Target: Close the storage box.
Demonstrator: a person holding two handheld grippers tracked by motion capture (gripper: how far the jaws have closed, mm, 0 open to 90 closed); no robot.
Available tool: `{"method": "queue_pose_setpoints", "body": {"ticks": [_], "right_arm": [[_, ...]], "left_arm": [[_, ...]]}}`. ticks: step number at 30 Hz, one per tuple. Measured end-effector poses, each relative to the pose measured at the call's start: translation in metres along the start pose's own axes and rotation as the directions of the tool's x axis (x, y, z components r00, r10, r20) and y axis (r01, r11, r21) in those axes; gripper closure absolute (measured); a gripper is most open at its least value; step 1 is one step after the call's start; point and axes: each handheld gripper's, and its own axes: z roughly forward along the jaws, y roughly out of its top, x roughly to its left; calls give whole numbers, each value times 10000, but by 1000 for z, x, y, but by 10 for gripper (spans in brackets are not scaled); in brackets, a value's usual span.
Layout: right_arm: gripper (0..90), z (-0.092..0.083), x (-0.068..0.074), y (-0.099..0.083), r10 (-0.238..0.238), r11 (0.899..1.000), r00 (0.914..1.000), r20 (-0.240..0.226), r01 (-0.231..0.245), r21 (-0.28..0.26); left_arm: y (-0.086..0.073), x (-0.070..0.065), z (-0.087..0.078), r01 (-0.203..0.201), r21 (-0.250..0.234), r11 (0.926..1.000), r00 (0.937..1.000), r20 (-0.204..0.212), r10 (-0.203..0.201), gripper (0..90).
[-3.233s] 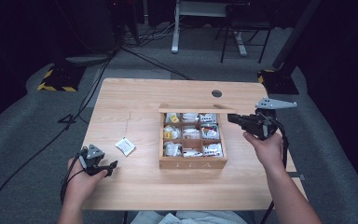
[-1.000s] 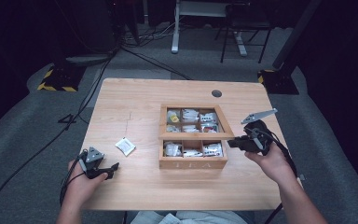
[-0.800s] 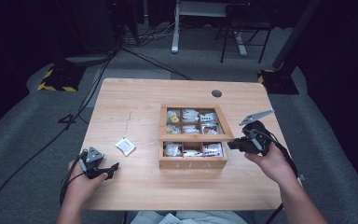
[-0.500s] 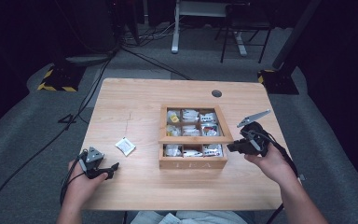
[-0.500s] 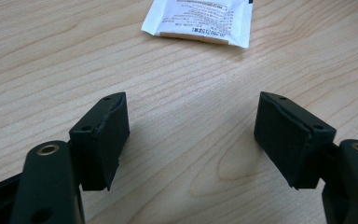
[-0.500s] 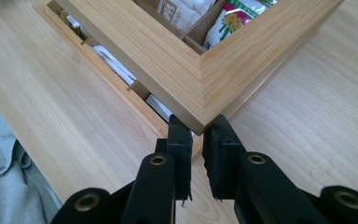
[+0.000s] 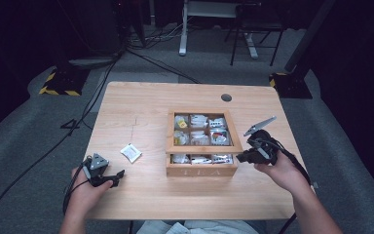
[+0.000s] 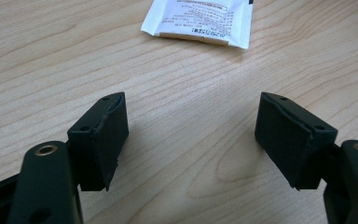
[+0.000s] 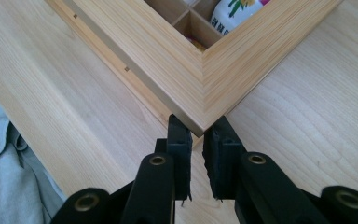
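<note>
Left gripper (image 7: 108, 176) rests on the worktop (image 7: 141, 105) at its near-left corner, jaws wide with bare wood between them. Just beyond it lies a sachet (image 7: 131, 152), flat, white, printed, clear of the jaws and well left of the box. Looks light and floppy, probably crinkly paper or foil; I'd pinch it at an edge since it lies flush on the wood, and it may slide rather than lift. Centre-right of the worktop is a wooden tea box (image 7: 202, 169), divided into compartments holding more sachets, with a framed lid (image 7: 204, 147) that sits partly lowered over the far rows, leaving the near row uncovered. Right gripper (image 7: 243, 157) is at the lid's near-right corner; in the right gripper view the jaws stand narrow with the lid corner (image 9: 204, 122) at their tips. Can't tell whether they actually clamp it or just touch. The lid reads as stiff and hinged, fairly light; a corner hold is small, so it could slip and drop shut. Worktop is pale wood grain, smooth, with a cable hole (image 7: 226, 97) at the far edge. Room is dim: grey carpet, cables, stand bases and chair legs beyond.
</note>
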Motion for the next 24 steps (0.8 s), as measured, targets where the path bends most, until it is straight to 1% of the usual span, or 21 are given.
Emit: {"method": "queue_pose_setpoints", "body": {"ticks": [2,4,8,12,16,21,24], "right_arm": [[803,3,1,0,-91,9996,9999,56,89,267],[802,5,2,0,-103,9991,9999,54,101,420],[802,8,1,0,-132,9982,9999,-17,133,590],[801,13,1,0,-216,9959,9998,-39,219,881],[801,17,2,0,-310,9927,9995,10,307,1167],[799,21,2,0,-365,9897,9993,-25,365,1383],[785,24,1,0,-387,9863,9992,-64,392,1602]], "left_arm": [[0,0,0,9,10,10000,10000,-5,-9,261],[0,0,0,5,13,10000,10000,4,-5,261],[1,0,0,16,5,10000,10000,7,-16,260],[1,0,1,17,6,10000,10000,15,-17,258],[1,0,1,13,3,10000,10000,13,-13,259],[1,0,1,-27,13,10000,10000,-6,27,258],[1,0,1,-24,11,10000,10000,3,24,259]]}}
